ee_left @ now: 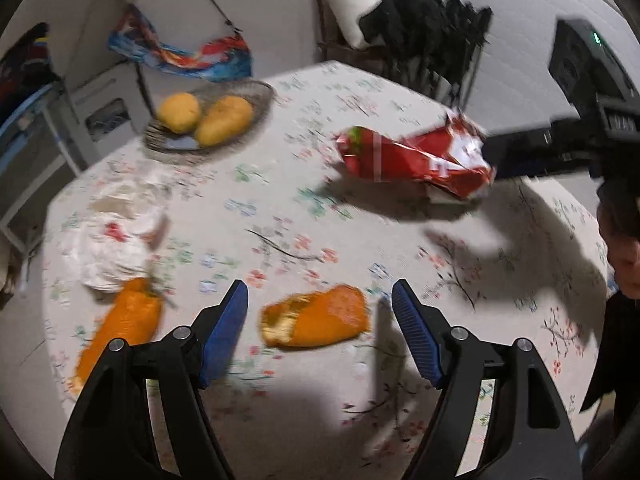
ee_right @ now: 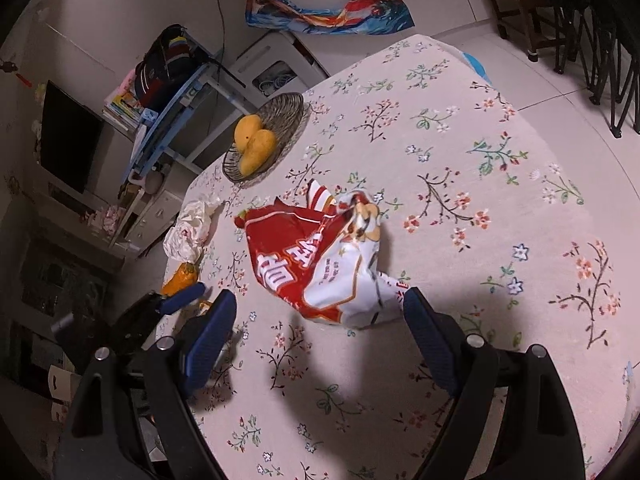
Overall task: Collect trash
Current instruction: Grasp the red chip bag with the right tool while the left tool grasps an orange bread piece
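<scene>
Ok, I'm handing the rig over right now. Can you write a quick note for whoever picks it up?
Left gripper: open, empty, just short of the orange peel piece.
Right gripper: open, empty, at the crumpled red-and-white snack bag.
Also on the floral tablecloth: second orange peel, crumpled white plastic wrapper.
Wicker basket holds two yellow mangoes; not trash.
Done: nothing collected. Left: bag, both peels, wrapper.

Two mangoes (ee_right: 254, 146) in a wicker basket (ee_right: 288, 110).
</scene>
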The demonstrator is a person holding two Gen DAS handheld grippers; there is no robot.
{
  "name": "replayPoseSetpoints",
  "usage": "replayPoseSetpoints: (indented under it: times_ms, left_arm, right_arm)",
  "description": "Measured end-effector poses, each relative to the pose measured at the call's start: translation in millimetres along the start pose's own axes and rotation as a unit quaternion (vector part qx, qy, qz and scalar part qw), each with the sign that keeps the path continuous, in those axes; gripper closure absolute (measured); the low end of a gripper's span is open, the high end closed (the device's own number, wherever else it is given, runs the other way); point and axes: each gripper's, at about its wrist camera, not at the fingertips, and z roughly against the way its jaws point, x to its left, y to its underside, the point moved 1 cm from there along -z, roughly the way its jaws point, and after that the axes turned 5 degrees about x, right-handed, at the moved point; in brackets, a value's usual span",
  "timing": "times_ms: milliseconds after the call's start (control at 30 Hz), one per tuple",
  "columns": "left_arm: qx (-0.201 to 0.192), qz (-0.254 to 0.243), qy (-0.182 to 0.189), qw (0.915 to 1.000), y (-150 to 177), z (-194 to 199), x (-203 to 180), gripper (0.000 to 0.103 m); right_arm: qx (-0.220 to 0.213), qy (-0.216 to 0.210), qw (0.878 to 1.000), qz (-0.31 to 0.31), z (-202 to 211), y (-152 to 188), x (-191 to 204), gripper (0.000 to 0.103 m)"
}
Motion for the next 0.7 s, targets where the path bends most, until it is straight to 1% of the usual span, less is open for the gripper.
replayPoseSetpoints:
  times_ms: [67, 100, 233, 267, 300, 333, 400, 500, 533, 700]
  left_arm:
    - [0.009, -0.017, 0.001, 0.9998, 2, -1, -7, 0.032]
    - [0.016, -0.016, 0.014, 0.9997, 3, 0, -9, 0.032]
    - [0.033, 0.021, 0.061, 0.9974, 10, 9, -5, 0.032]
    - [0.037, 0.038, 0.082, 0.9952, 13, 13, -3, 0.035]
    - [0.041, 0.049, 0.096, 0.9934, 17, 16, -2, 0.036]
    - [0.044, 0.054, 0.105, 0.9920, 19, 18, -3, 0.037]
    - [0.042, 0.053, 0.094, 0.9932, 22, 20, -8, 0.037]
    - [0.037, 0.046, 0.061, 0.9964, 22, 19, -14, 0.037]
    - [0.034, 0.041, 0.046, 0.9975, 20, 17, -16, 0.037]
    - [0.029, 0.034, 0.017, 0.9989, 14, 13, -18, 0.037]
  right_arm:
    - [-0.003, -0.001, 1.000, 0.001, 0, 0, 1, 0.021]
    - [-0.005, -0.002, 1.000, 0.000, 0, 0, 0, 0.021]
    - [-0.012, -0.006, 1.000, -0.009, 2, -2, -2, 0.021]
    - [-0.012, -0.008, 1.000, -0.010, 1, -2, -2, 0.023]
    - [-0.010, -0.012, 1.000, -0.009, 1, -2, -2, 0.027]
    - [-0.008, -0.012, 1.000, -0.007, 0, -1, 0, 0.028]
    - [-0.009, -0.011, 1.000, 0.003, 1, -1, 4, 0.030]
    - [-0.012, -0.008, 1.000, 0.010, 3, 0, 6, 0.032]
    - [-0.013, -0.008, 1.000, 0.008, 3, 0, 4, 0.032]
    - [-0.015, -0.010, 1.000, -0.012, 2, -4, -6, 0.032]
